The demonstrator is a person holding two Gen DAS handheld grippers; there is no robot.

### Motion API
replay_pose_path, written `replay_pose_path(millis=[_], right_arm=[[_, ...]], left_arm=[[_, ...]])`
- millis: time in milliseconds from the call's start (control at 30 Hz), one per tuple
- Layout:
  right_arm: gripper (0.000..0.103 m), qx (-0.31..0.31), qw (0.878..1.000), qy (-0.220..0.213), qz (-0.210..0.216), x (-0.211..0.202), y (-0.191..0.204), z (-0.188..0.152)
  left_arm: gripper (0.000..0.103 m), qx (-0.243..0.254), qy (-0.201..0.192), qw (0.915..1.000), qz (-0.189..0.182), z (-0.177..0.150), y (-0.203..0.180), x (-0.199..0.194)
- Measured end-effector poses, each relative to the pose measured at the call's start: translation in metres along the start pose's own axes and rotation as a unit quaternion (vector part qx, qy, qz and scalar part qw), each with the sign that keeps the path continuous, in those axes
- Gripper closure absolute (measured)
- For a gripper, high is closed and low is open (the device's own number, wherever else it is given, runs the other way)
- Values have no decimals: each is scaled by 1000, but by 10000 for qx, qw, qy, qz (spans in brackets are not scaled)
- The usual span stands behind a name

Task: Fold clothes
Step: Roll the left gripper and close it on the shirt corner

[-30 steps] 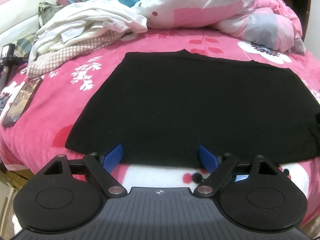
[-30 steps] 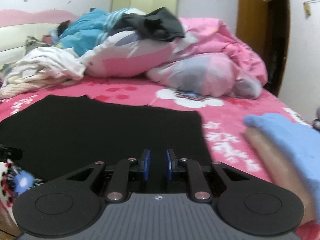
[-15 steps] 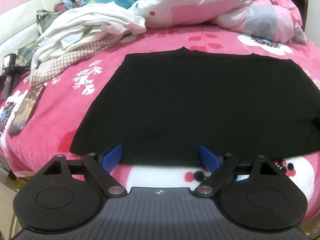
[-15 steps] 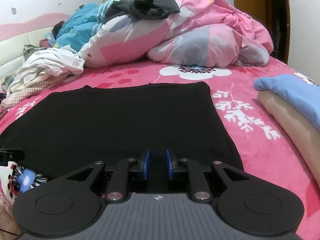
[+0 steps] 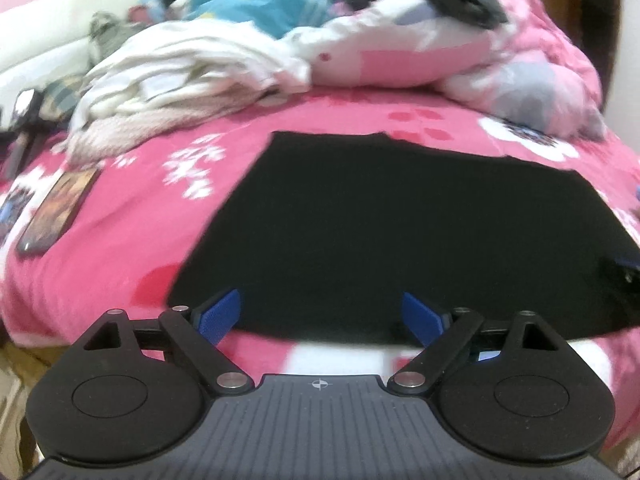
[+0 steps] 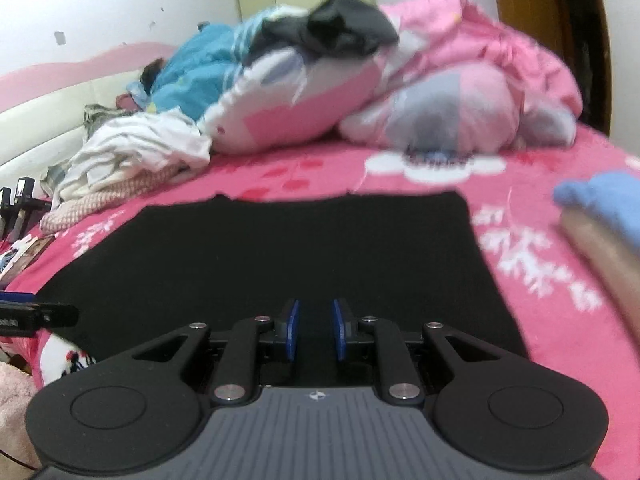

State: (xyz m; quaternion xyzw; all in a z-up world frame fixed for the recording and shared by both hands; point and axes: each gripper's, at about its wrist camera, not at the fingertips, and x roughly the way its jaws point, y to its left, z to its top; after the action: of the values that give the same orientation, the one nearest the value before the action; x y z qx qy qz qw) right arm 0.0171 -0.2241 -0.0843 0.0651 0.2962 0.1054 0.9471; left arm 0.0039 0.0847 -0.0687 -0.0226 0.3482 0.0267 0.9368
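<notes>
My left gripper point(image 5: 320, 314) jaws opening wide over black cloth's point(image 5: 400, 240) near edge, nothing between; right gripper point(image 6: 314, 330) jaws narrowly apart, gripping nothing.

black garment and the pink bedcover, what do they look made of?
Black garment: looks like soft matte knit, maybe cotton; lies flat, no sheen, weave not resolvable. Pink bedcover: probably plush fleece; printed flowers, fuzzy-looking surface, though motion blur leaves that open.
</notes>
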Motion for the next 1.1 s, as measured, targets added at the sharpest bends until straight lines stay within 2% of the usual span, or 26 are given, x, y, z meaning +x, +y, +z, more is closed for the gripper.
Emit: replay_pose_path(millis=[67,167,233,300,433,533,567,700,867,933,1000,1100], right_arm=[[86,266,9996,15,-27,0,-16,-2],[84,347,9982,-62,-483,-9,-25,4],[84,220,9971,-186,-701,-15,-21,10],[84,147,9985,-372,-375,-19,-6,19],[83,-674,9939,-563,665,-7,64,27],[69,-1663,9738,-565,1442,9,139,16],[69,-1989,9636,-562,1696,14,164,13],[69,-3124,9265,-659,1992,34,244,-9],[69,-4137,8855,-620,2024,65,298,-32],[69,-4351,8753,-419,2069,76,308,-39],[69,-4467,8702,-281,2058,86,313,-44],[73,-4477,8708,-307,2009,90,316,-50]], left_arm=[[13,-259,-32,9997,-36,-1,20,-2],[13,-691,-243,9970,-233,-3,55,-9],[13,-1123,-362,9918,-497,-4,81,-13],[12,-1639,-443,9830,-699,-5,107,-16],[12,-2427,-520,9657,-763,-8,148,-18],[12,-2730,-541,9566,-870,-8,168,-19],[12,-2814,-548,9532,-954,-9,174,-19],[11,-3186,-512,9368,-1348,-12,191,-14],[11,-3215,-475,9344,-1462,-9,199,-4],[11,-3172,-464,9353,-1499,-7,200,1],[11,-3120,-445,9367,-1527,-6,202,5],[11,-3123,-427,9353,-1609,-4,204,12]])
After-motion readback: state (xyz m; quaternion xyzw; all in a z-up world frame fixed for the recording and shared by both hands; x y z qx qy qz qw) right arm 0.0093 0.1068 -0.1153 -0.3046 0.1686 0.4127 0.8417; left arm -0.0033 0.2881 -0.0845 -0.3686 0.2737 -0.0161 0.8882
